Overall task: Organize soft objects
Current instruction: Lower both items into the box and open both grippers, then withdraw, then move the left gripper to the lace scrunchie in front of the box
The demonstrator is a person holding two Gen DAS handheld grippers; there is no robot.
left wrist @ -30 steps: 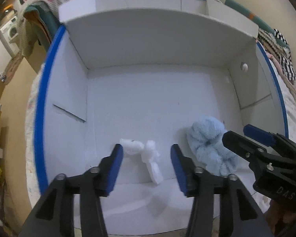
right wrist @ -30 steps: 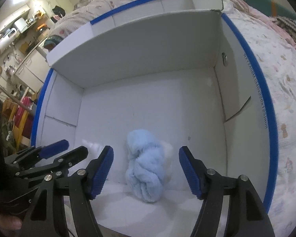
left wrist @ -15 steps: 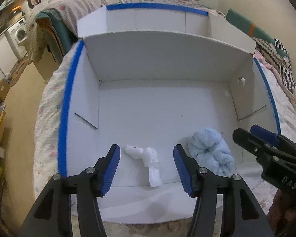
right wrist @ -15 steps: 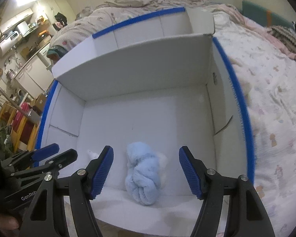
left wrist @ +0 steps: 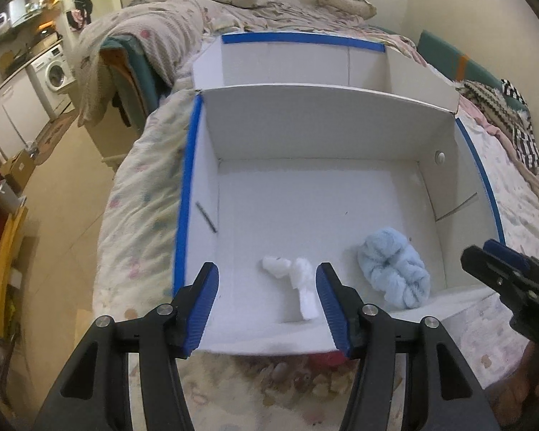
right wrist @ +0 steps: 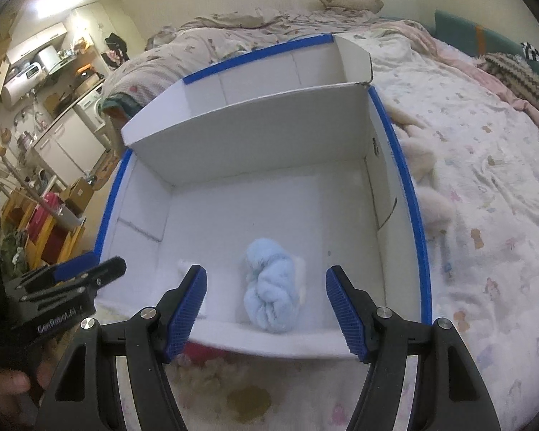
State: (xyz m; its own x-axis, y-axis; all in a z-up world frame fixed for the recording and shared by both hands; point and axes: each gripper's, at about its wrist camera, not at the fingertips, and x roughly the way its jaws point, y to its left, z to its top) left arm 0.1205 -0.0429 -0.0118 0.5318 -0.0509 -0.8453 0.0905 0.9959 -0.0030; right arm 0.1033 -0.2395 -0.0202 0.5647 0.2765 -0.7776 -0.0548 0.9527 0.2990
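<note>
A white box with blue-taped rims (left wrist: 183, 215) (right wrist: 418, 230) stands open on a bed. On its floor near the front wall lie a small white soft piece (left wrist: 296, 280) and, to its right, a fluffy light-blue bundle (left wrist: 395, 273) (right wrist: 269, 287). My left gripper (left wrist: 267, 298) hangs open above the box's front edge, nothing between its blue pads; the white piece lies below and beyond them. My right gripper (right wrist: 266, 305) is open too, raised over the blue bundle without touching it. Each gripper shows at the edge of the other's view.
The bed is covered with a pale patterned quilt (right wrist: 485, 186). Cream plush things (right wrist: 424, 165) lie right of the box, and more soft items (right wrist: 233, 377) sit just before its front wall. A floor and kitchen units (left wrist: 28, 100) are to the left.
Both grippers have risen and drawn back from the box, so more of the box and bed shows. The white piece and blue bundle stay on the box floor.
</note>
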